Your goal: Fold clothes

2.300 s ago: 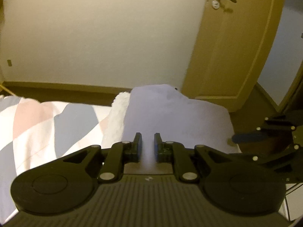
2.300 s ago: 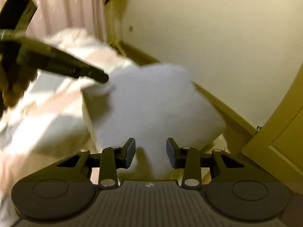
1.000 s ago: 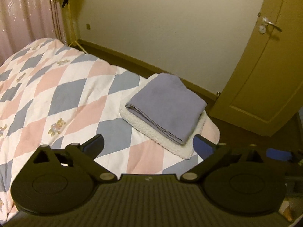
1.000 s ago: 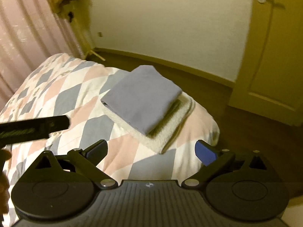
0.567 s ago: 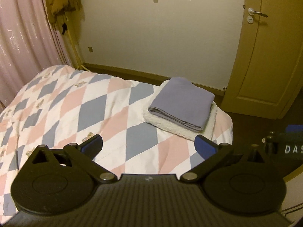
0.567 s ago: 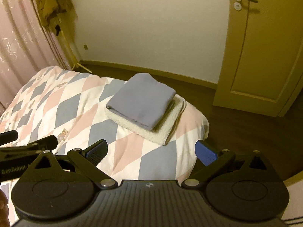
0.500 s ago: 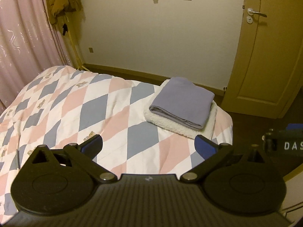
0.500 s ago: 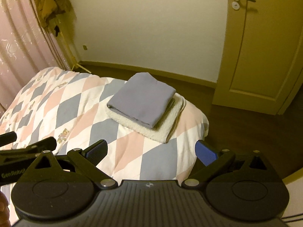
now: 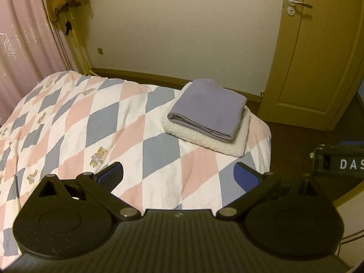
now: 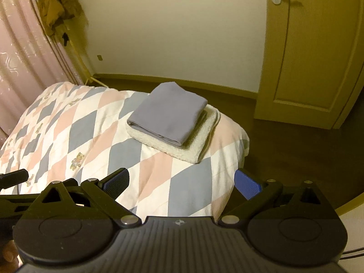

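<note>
At the bed's far right corner sits the stack — a smooth grey folded garment [image 9: 208, 108] squared on top of a fluffy white fleece piece [image 9: 206, 136], both on the diamond-patterned quilt [image 9: 102, 125]. Stacking by the corner likely leaves the other parts of the quilt free. Edges look crisp, folds layered on the near side. Left gripper [image 9: 178, 175] and right gripper [image 10: 180, 182] both hang well back from the stack, jaws spread wide, holding nothing — folding looks finished.

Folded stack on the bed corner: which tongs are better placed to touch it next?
Neither clearly. Both the left tongs and right tongs are open, empty and well back from the grey garment on the white fleece.
</note>
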Available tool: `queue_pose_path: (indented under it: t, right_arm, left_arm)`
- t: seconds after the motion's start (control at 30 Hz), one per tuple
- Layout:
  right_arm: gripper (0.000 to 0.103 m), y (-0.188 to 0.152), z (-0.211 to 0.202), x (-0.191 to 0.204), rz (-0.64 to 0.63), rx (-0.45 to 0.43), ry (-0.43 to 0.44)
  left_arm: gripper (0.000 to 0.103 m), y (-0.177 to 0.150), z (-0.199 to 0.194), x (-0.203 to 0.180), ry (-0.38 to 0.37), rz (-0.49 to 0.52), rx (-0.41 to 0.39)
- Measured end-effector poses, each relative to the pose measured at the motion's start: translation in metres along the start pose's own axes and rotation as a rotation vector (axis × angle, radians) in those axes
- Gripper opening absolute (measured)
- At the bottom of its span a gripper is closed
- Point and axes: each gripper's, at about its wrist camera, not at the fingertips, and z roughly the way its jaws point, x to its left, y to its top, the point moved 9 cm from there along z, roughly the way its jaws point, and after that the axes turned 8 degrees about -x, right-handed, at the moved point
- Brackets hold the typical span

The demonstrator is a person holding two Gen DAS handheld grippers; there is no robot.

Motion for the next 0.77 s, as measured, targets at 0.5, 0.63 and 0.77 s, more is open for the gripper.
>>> queue_pose_path:
  t: [0.5,0.63,0.77]
  right_arm:
    - [0.101,0.012,0.034,-0.021,0.007,0.022,-0.046]
    - [0.101,0.018,0.041,-0.023,0.010,0.020,-0.058]
    - [0.101,0.022,0.046,-0.024,0.026,0.024,-0.052]
  left_arm:
    - [0.102,0.018,0.047,-0.005,0.002,0.014,0.019]
    - [0.102,0.025,0.056,-0.005,-0.027,0.013,0.006]
    - [0.102,0.033,0.059,-0.004,-0.037,0.018,-0.008]
